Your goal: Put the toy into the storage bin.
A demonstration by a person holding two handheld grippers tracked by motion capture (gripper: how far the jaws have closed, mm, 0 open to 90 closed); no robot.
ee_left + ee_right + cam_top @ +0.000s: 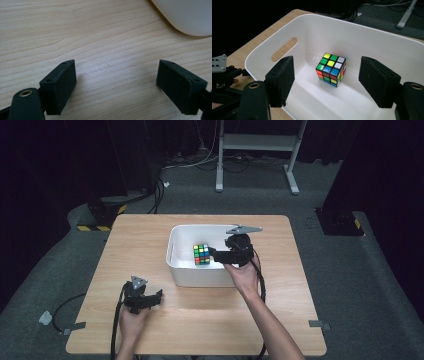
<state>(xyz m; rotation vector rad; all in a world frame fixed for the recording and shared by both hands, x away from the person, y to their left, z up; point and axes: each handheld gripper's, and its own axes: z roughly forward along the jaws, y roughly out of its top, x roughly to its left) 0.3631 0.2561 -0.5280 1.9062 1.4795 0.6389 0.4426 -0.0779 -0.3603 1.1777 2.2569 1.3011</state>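
Right gripper view: cube (pixel 331 69) in tub (pixel 372 37), near rim cut off, jaws apart, empty.

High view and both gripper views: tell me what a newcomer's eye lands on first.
The bright multicoloured puzzle cube stands out, sitting alone on the floor of the white bin at mid-table. The right tool hovers over the bin, jaws apart with nothing between them. The left tool waits open over bare wood.

Pale wood-grain table (pixel 100 37) — matt; smooth white plastic bin (pixel 367 37); glossy plastic cube (pixel 331 70).
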